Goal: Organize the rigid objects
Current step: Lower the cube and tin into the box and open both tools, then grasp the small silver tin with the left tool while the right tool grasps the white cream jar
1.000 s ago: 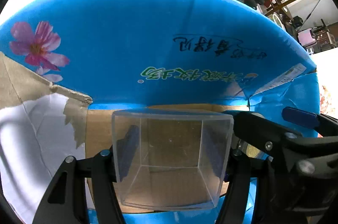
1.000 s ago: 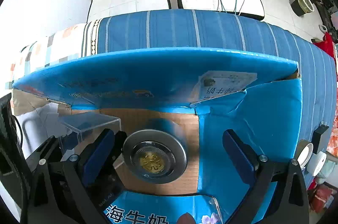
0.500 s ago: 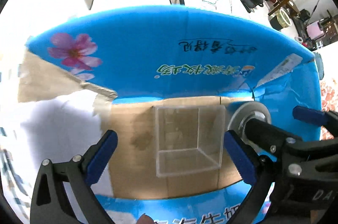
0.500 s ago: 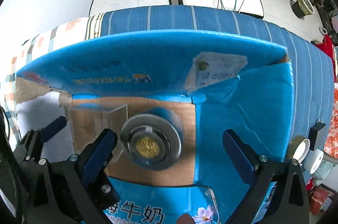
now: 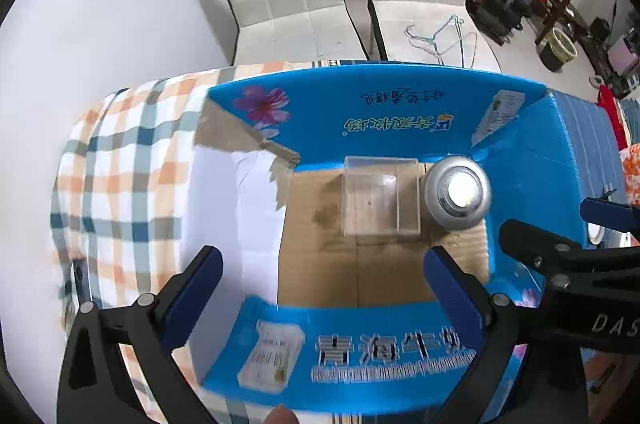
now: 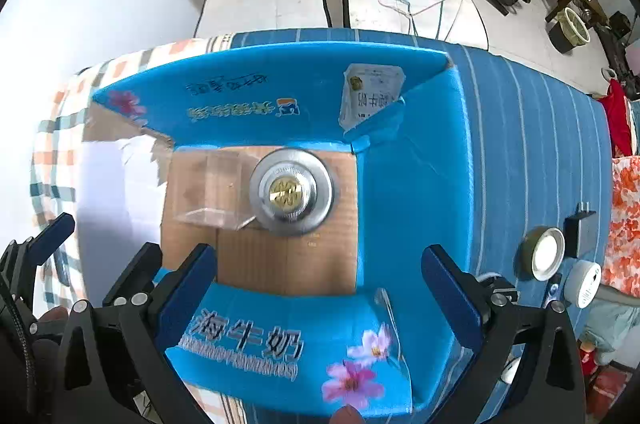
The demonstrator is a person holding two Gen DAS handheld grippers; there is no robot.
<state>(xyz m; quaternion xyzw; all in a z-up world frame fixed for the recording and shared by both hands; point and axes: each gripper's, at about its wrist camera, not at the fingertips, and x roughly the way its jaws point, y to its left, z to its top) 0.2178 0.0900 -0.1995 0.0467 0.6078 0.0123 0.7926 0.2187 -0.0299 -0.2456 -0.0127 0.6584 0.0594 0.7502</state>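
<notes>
Two items sat inside the blue carton (image 5: 520,151): a clear cube (image 5: 380,199), opening upward, touching the round silver puck light (image 6: 291,192), lens up. Left gripper (image 5: 320,284) and right gripper (image 6: 320,280) hovered spread, empty.

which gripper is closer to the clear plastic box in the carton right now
Left, though only slightly. The left gripper hangs open above the carton's near wall, directly in line with the clear plastic box. The right gripper, also open, lines up with the round silver tin beside it.
</notes>
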